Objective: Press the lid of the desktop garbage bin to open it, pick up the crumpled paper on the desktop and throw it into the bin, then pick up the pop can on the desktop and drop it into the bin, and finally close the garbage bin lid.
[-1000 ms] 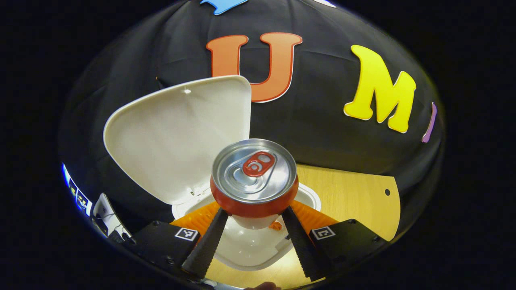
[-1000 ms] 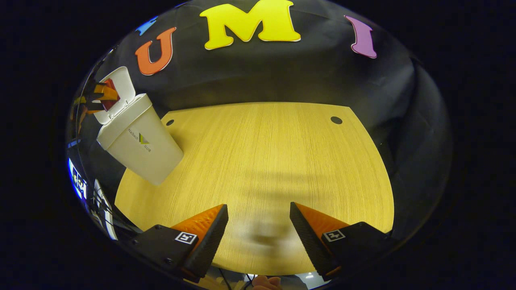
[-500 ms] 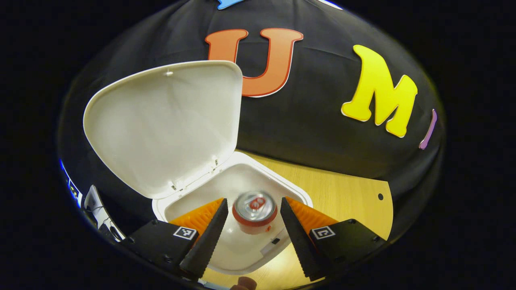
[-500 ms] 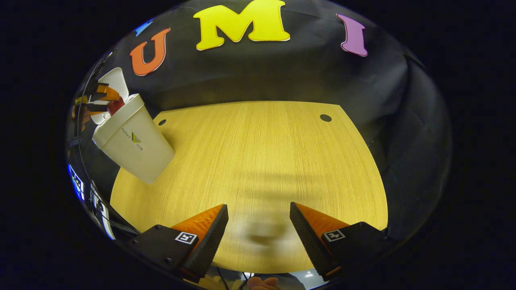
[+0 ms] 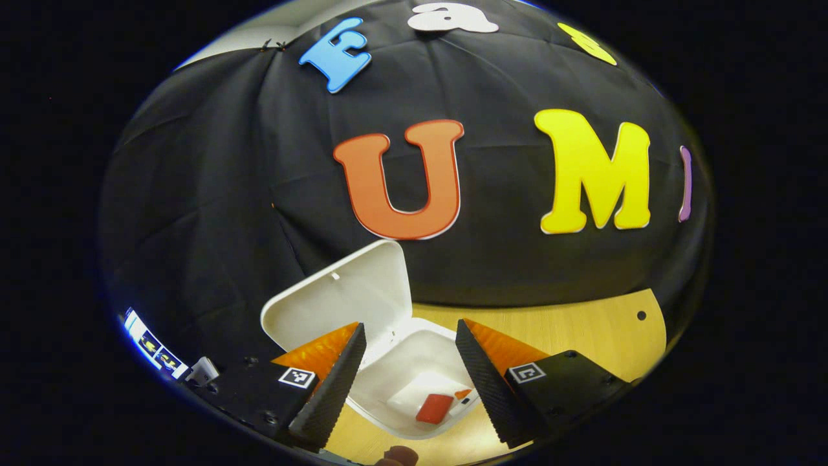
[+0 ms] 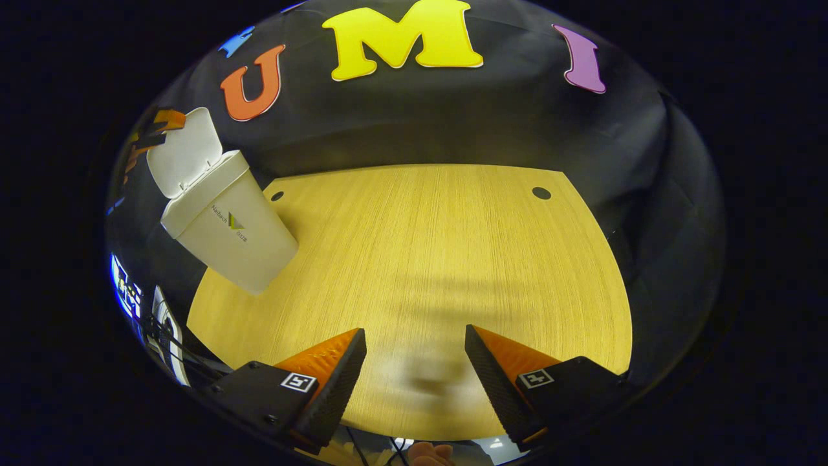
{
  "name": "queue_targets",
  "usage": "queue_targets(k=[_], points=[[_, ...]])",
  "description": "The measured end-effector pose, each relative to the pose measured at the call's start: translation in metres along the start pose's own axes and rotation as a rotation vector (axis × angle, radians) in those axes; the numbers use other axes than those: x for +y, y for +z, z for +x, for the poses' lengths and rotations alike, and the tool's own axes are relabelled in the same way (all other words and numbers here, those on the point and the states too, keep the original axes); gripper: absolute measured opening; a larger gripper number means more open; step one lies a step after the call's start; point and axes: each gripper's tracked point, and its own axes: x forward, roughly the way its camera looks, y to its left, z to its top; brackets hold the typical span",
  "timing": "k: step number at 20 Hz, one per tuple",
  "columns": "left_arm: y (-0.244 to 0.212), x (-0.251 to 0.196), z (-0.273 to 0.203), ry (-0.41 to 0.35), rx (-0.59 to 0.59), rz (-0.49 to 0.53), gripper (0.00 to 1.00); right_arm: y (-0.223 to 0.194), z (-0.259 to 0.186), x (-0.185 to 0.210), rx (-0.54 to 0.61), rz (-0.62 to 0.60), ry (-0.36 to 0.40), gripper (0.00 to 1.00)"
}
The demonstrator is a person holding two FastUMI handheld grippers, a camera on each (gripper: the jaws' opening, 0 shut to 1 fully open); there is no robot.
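Observation:
The white desktop bin (image 5: 404, 362) stands with its lid (image 5: 343, 301) raised upright. Deep inside it lies the red pop can (image 5: 434, 408), next to something pale that I cannot make out. My left gripper (image 5: 409, 375) hovers well above the bin's mouth, open with nothing between its fingers. In the right gripper view the same bin (image 6: 236, 226) sits at the table's far left with its lid (image 6: 183, 152) up, and the left gripper's fingers (image 6: 162, 123) show above it. My right gripper (image 6: 415, 369) hangs open over the near table edge, holding nothing.
The wooden table (image 6: 440, 259) stretches between the bin and the right gripper, with cable holes (image 6: 541, 193) near its far corners. The black cloth wall rises right behind the bin. A person's hand (image 6: 427, 453) shows at the bottom edge.
The left gripper let go of the can, which dropped into the bin. That gripper then rose away from the bin's mouth. The right gripper stayed nearly still.

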Motion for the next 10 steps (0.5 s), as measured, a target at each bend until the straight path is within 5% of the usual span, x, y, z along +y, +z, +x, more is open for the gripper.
queue_targets(k=[10], points=[[0.071, 0.084, 0.033, 0.259, -0.04, -0.214, 0.93, 0.017, -0.01, -0.008, -0.02, 0.014, -0.004, 0.97]])
